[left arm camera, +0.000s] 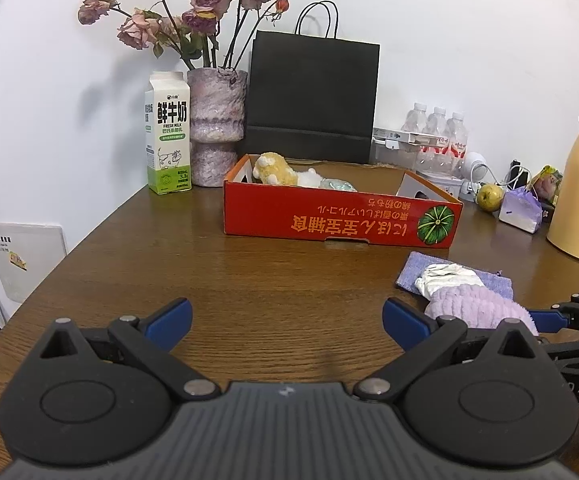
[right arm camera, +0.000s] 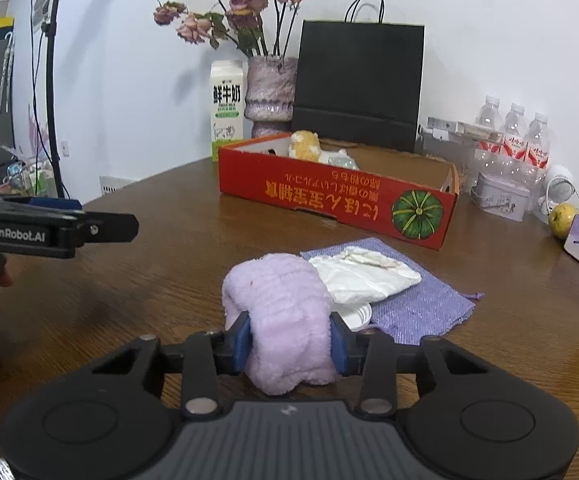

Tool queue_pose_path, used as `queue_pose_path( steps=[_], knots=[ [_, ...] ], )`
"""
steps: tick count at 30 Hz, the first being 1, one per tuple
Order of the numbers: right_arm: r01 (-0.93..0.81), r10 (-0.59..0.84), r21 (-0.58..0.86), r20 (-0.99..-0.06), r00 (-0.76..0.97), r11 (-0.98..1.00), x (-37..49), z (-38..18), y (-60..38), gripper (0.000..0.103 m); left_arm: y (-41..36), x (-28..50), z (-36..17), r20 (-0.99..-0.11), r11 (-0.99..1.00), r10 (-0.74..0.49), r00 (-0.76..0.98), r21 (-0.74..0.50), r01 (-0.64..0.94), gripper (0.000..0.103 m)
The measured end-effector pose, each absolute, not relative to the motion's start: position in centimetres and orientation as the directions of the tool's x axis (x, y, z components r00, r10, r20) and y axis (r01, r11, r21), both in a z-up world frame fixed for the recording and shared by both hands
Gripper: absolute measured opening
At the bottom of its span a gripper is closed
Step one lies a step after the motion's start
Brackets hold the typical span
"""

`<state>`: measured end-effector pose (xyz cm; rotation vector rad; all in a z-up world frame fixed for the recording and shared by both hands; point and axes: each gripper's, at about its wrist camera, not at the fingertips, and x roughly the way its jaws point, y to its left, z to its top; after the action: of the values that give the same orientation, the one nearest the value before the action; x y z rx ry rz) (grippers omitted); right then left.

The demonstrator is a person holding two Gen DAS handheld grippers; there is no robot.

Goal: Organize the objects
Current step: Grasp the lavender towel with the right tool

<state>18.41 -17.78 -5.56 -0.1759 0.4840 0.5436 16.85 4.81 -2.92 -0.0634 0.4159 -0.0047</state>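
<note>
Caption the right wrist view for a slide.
Right gripper jaws shut on lilac fluffy cloth before the red box.

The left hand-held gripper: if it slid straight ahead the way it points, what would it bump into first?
Probably the red box. The left hand-held gripper is open over bare table, tilted slightly down, so it might touch the wood first; depth is unclear.

milk carton (left arm camera: 168, 136): "鲜牛奶", "FRESH MILK", "3.3". Left claw (right arm camera: 107, 227) body: "GenRobot.AI". Red box (left arm camera: 341, 222): upside-down Japanese print, not legible.
</note>
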Motion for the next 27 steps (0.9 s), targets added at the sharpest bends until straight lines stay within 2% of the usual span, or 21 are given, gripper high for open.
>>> queue_pose_path(
  steps=[15,27],
  knots=[
    [-0.549,0.52,0.008,-0.333,0.787,0.836,16.9,-4.2,-19.5,0.033,4.9,17.4,-3.4,-0.425,0.997,0.007,0.905,-0.072,-0.041,0.103],
    [-0.441,0.428,0.025,-0.292,0.855,0.897,18.1,-3.7,-24.3,0.033,1.2,18.6,-4.0,-0.471,1.0,-0.025,0.882,-0.021,0.017,0.103]
  ],
)
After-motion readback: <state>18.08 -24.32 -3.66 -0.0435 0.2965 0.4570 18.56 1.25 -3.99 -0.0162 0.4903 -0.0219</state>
